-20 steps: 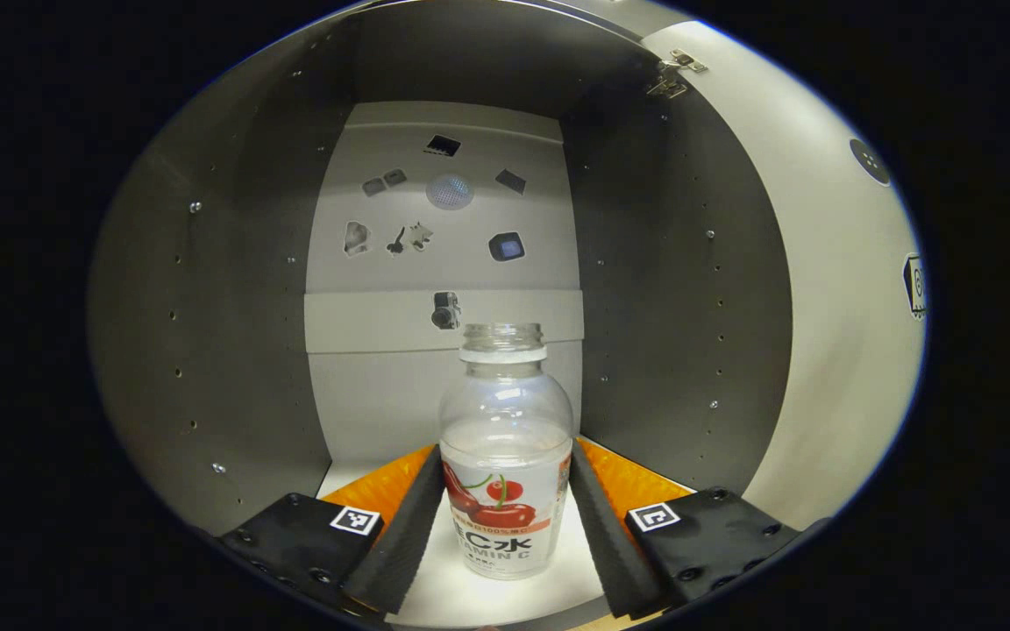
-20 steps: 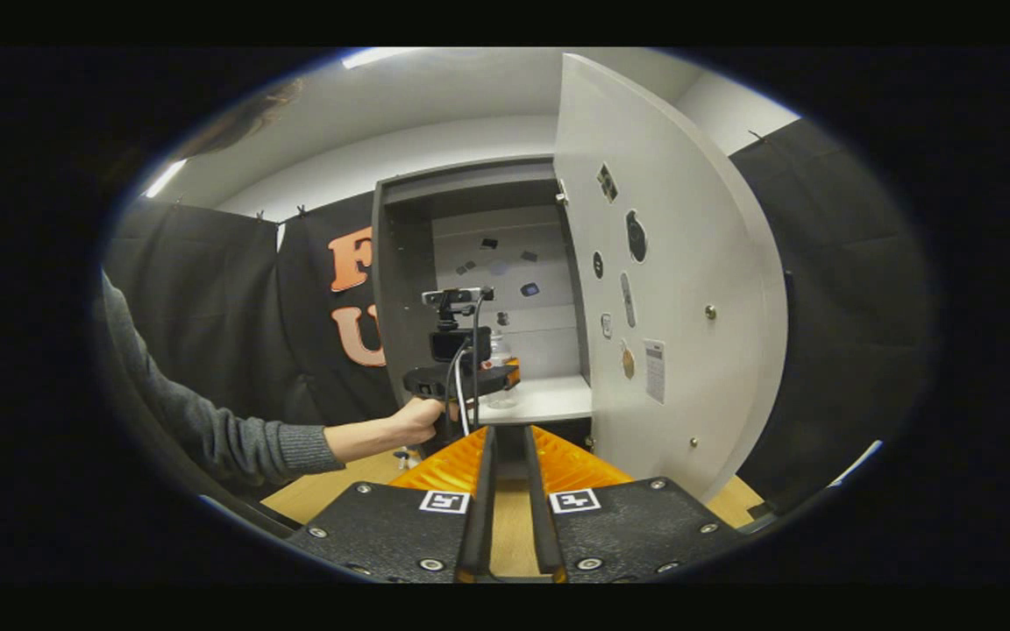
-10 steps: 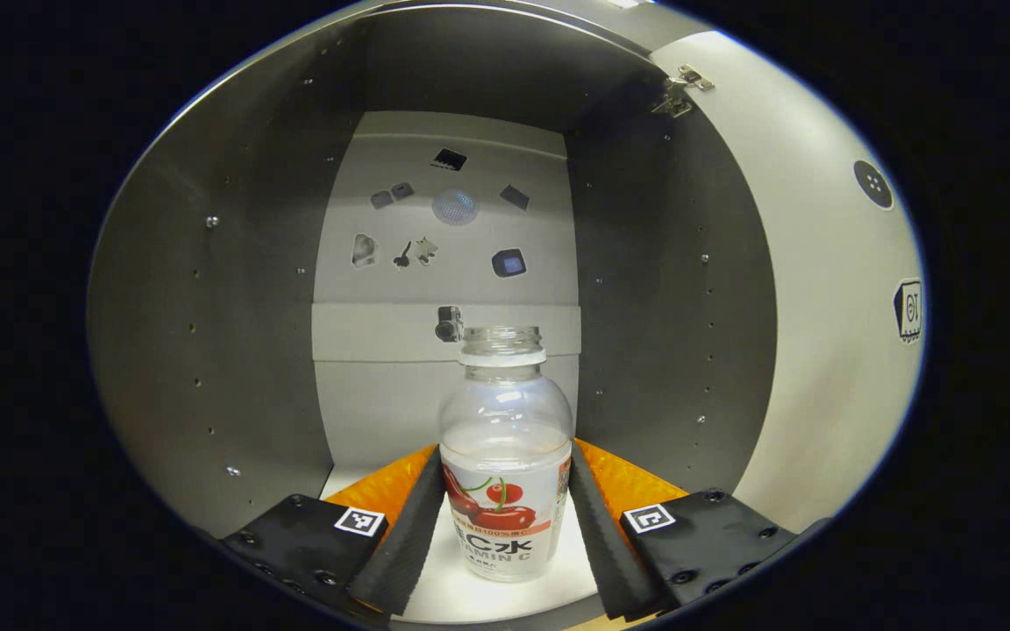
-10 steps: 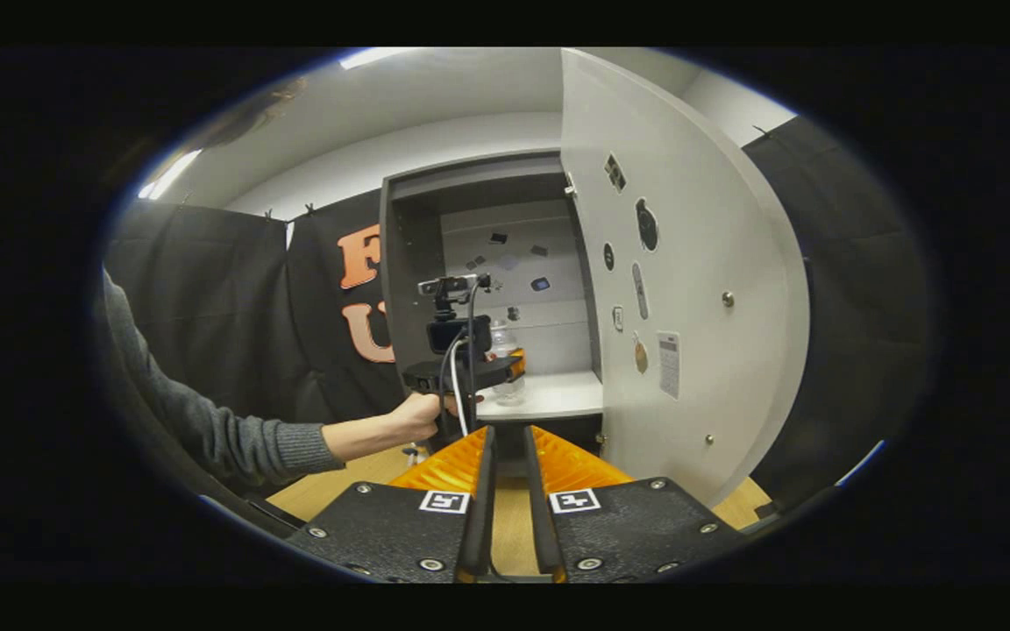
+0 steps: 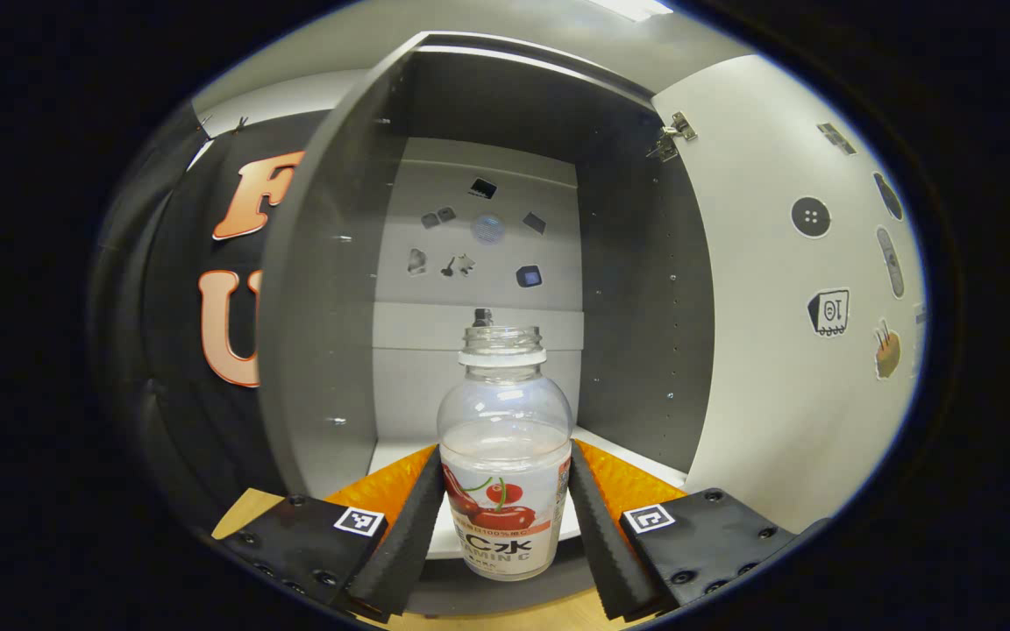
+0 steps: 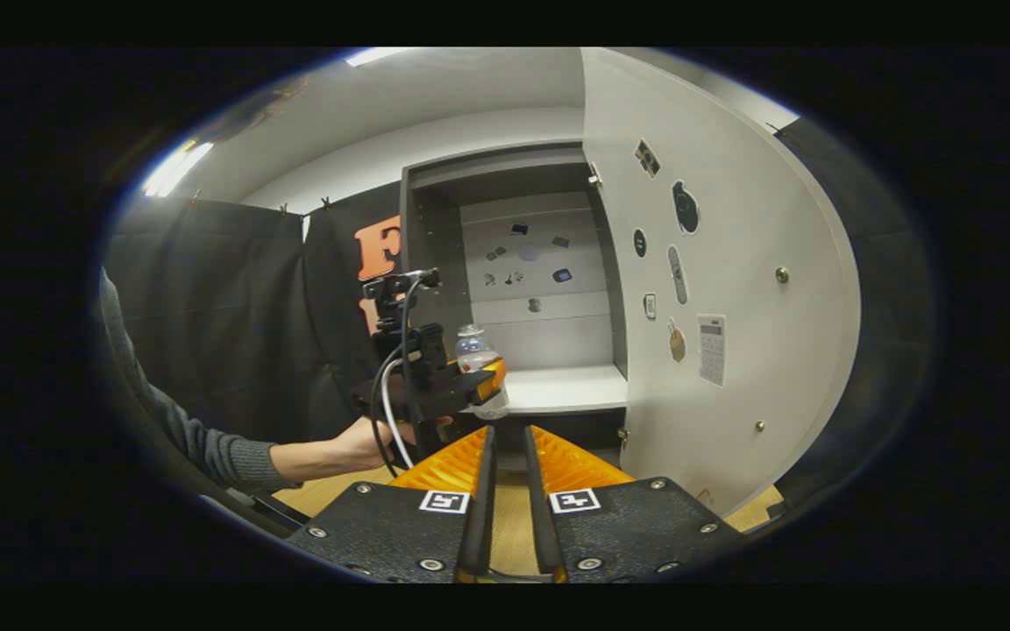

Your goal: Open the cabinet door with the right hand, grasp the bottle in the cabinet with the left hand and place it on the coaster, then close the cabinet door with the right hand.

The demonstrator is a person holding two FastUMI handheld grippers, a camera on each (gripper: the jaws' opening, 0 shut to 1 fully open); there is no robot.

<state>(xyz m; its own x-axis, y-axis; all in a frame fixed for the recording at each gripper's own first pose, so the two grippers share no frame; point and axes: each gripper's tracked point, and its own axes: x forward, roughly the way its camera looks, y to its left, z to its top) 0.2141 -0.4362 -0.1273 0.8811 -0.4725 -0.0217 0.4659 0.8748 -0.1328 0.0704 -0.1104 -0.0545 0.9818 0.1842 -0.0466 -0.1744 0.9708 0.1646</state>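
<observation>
1. In the left gripper view, the left gripper held the bottle upright between its two fingers, one pressed on each side of the labelled lower body.
2. The bottle was clear and uncapped, with a cherry label, and sat at about 6 o'clock in the view.
3. Its base hung in front of the front edge of the cabinet shelf, over a strip of wooden table seen at 7 o'clock.
4. The cabinet door stood open at 3 o'clock, with stickers on its inner face and a hinge at its top corner.
5. Small stickers dotted the cabinet's back wall at 12 o'clock.
6. In the right gripper view, the right gripper sat at 6 o'clock, its fingers close together with a narrow gap and nothing between them.
7. A person's hand and grey sleeve reached in from 8 o'clock, holding the left gripper with the bottle in it.
8. The bottle appeared just outside the cabinet opening, though it was small there and hard to judge.
9. The door stood open at 2 o'clock, apart from the right gripper.
</observation>
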